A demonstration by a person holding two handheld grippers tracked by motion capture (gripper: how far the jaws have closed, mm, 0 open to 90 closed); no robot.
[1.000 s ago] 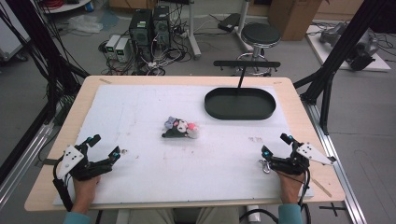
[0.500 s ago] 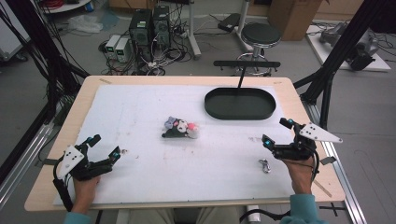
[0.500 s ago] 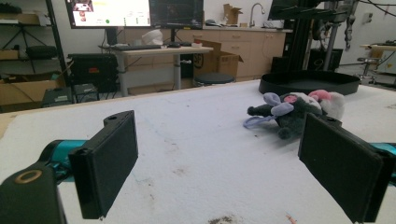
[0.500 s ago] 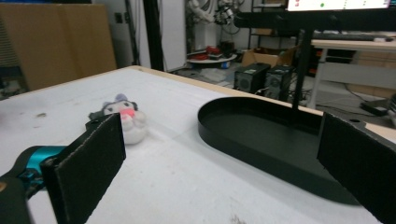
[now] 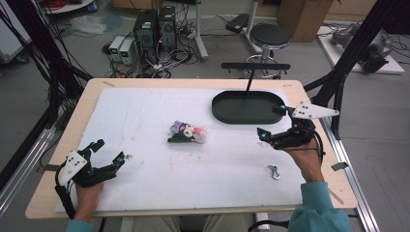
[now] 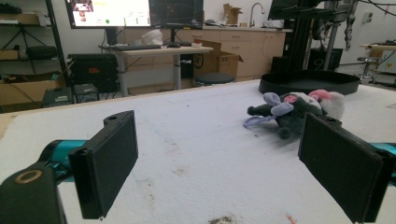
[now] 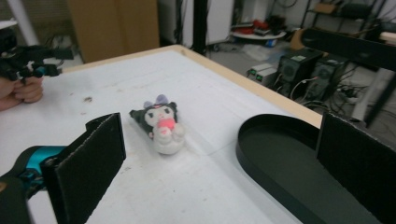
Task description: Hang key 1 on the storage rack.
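- The right gripper point(image 5: 271, 122) has lifted off the near right of the table point(image 5: 193, 83) and swung forward and left over the last second; it now hangs in the air near the tray's point(image 5: 247, 117) near right rim.
- Its jaws stand wide apart with nothing between them. In the right gripper view they frame the plush point(image 7: 161, 122) on one side and the tray point(image 7: 280, 165) on the other.
- A small metal clip point(image 5: 274, 171) lies on the mat where that gripper was resting a second ago; it has stayed put, so it does not look like the thing being fetched.
- The plush point(image 5: 187, 133) lies on its side near the middle of the mat, left of the tray and well apart from both grippers. It has not shifted.
- The left gripper point(image 5: 110, 152) has kept its place at the near left corner, low over the mat, jaws apart and empty. In its own view the plush point(image 6: 292, 108) lies far ahead with the tray point(image 6: 308, 82) behind it.
- Judgement: the right arm's move reads as the start of a reach for the plush, likely to carry it to the tray. The reach is only begun; the gripper must go further left and down before it can close.
- The left hand looks idle for now.
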